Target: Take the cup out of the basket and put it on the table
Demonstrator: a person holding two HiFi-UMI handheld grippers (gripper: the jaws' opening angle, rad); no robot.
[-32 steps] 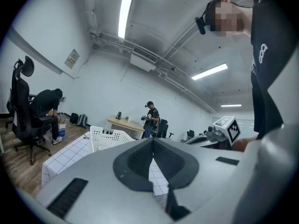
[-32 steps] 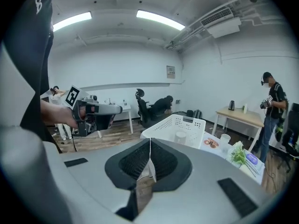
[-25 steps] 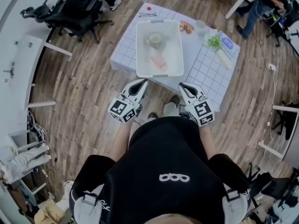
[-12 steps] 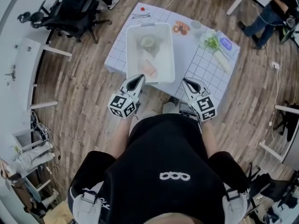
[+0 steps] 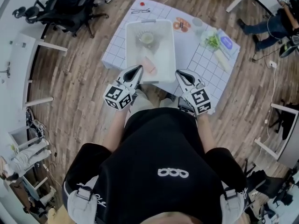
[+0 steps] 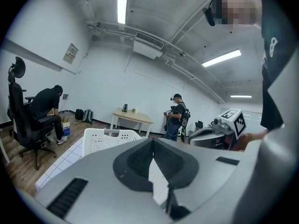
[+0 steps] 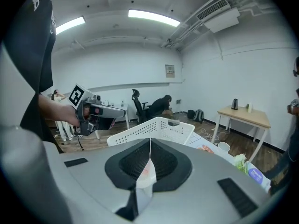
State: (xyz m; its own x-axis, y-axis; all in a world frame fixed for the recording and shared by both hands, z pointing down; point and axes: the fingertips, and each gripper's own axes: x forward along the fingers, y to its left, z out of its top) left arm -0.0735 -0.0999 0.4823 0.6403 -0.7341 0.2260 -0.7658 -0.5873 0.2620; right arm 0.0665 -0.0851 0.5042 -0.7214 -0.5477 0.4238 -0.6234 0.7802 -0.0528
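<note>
- Ahead of both claws, toward the far end of the white basket [image 5: 127, 50], sits the cup [image 5: 147, 38]; neither claw touches it
- Closer to the claws in the same basket lies a pink thing [image 5: 150, 64], too blurred to name
- At the basket's near left corner hangs the left claw [image 5: 137, 69], jaws pressed together with nothing gripped; its own view has the basket ahead and to its left
- Level with it on its right, by the near right corner, is the right claw [image 5: 180, 73], jaws likewise closed tight and empty, the basket's perforated wall straight ahead of its tips
- Under the basket, reaching on past both claws, is the table [image 5: 198, 62] in a white grid cloth
- Beyond the right claw and off to its right on that cloth: a plate of orange-red pieces [image 5: 180, 25], a small white container [image 5: 197, 21], some greens [image 5: 213, 42]
- Far off to the left claw's left stands a black office chair [image 5: 70, 8] on the wooden floor [image 5: 79, 78]
</note>
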